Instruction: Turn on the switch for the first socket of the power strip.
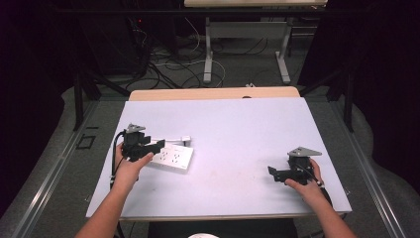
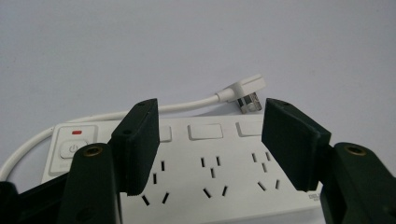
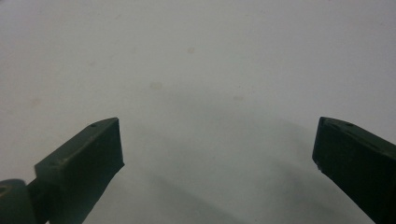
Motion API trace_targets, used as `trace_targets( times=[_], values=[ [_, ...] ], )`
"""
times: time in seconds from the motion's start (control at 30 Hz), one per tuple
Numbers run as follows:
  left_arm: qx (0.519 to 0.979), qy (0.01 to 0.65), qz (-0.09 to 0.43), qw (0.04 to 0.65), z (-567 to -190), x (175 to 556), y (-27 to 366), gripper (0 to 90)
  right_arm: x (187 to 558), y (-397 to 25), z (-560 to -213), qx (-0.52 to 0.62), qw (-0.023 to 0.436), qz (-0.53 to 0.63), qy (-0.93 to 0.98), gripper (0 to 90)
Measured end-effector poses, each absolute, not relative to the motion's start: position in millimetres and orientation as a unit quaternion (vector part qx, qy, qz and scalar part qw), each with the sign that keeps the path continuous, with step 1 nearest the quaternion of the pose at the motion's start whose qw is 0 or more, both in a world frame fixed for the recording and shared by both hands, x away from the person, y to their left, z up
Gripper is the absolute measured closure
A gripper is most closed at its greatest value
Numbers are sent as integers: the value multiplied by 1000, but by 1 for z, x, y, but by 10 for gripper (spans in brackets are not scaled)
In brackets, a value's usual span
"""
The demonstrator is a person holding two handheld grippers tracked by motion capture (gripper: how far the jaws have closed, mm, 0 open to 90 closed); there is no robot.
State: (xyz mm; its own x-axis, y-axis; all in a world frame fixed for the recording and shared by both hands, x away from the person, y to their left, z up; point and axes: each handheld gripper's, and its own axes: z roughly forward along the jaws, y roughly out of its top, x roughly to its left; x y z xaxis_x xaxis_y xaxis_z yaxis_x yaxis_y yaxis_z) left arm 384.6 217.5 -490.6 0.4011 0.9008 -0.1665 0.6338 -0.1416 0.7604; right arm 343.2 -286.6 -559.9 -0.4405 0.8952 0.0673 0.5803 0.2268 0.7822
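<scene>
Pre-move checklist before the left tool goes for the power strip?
1. Left tool open: ok, jaws spread over the power strip.
2. Tool lined up with the strip: ok; in the left gripper view the jaws frame the middle socket bank.
3. Contact with the strip: cannot tell whether the jaws touch it yet.
4. Plug free: ok, it lies unplugged on the table behind the strip, cord still attached.
5. Right tool out of the way: ok, open and far off at the table's right side.
6. Switch state: cannot tell.
</scene>
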Motion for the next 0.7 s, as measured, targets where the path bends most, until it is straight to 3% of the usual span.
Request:
trace_targets(
  times=[0.33,0.7],
  values=[
    [737,510,167,411,-491,366,219,321,344,-286,-561,489,203,386,755,10],
    [732,508,174,418,-496,354,224,174,344,-285,-561,490,202,384,756,10]
  ],
)
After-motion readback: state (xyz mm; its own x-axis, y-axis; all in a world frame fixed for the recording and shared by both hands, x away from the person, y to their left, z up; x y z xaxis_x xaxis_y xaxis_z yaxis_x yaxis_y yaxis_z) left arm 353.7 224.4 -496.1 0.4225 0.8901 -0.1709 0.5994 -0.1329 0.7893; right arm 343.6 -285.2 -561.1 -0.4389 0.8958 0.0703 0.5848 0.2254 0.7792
